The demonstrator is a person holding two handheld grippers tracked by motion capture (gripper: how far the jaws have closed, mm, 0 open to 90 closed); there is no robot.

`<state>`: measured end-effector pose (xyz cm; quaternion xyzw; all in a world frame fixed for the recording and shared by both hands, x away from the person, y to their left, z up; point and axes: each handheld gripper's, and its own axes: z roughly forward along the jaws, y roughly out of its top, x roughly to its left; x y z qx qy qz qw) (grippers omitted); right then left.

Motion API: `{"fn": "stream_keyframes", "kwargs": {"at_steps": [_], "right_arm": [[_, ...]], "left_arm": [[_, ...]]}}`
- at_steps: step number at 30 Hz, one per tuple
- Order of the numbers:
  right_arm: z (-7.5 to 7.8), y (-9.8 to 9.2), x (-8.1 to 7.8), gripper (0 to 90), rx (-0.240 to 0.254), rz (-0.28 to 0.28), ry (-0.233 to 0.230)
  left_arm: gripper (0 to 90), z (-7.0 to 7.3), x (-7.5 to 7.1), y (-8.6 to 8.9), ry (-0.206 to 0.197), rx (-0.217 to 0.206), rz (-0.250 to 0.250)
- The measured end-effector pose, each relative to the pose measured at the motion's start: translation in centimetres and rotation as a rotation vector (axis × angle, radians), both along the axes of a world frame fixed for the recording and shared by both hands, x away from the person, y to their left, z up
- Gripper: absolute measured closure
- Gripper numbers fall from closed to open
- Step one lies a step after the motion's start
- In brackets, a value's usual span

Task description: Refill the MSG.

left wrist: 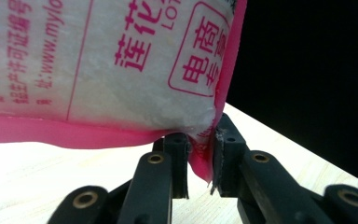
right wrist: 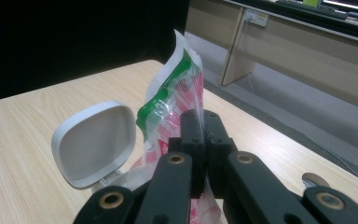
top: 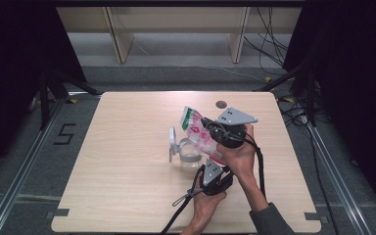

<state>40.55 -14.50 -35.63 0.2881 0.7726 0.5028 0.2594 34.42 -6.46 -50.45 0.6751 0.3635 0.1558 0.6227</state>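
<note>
We are holding a pink-and-white printed plastic pouch of white granules (top: 199, 135) tilted above a clear plastic container (top: 191, 157) with its white hinged lid (top: 172, 143) standing open, near the middle of the light wooden table (top: 127, 161). The left gripper (left wrist: 199, 161) is pinching the pouch's pink bottom corner. The right gripper (right wrist: 204, 135) is clamping its 2 jaws on the pouch's upper part, below the green band.

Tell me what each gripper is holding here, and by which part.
Both hold one plastic bag. The left gripper pinches its pink bottom corner; the right gripper is shut on the bag's edge, partway up one side.
</note>
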Motion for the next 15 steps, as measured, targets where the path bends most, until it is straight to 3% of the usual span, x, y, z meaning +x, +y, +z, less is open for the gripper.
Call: {"fn": "stream_keyframes", "kwargs": {"at_steps": [2,15], "right_arm": [[-0.03,-0.07,-0.04,90.0,0.006,-0.026,-0.002],[-0.01,-0.26,0.07,90.0,0.006,-0.015,0.013]], "left_arm": [[78.0,0.02,-0.05,0.0,0.0,0.0,-0.002],[78.0,-0.03,0.02,-0.03,0.002,-0.002,0.0]]}}
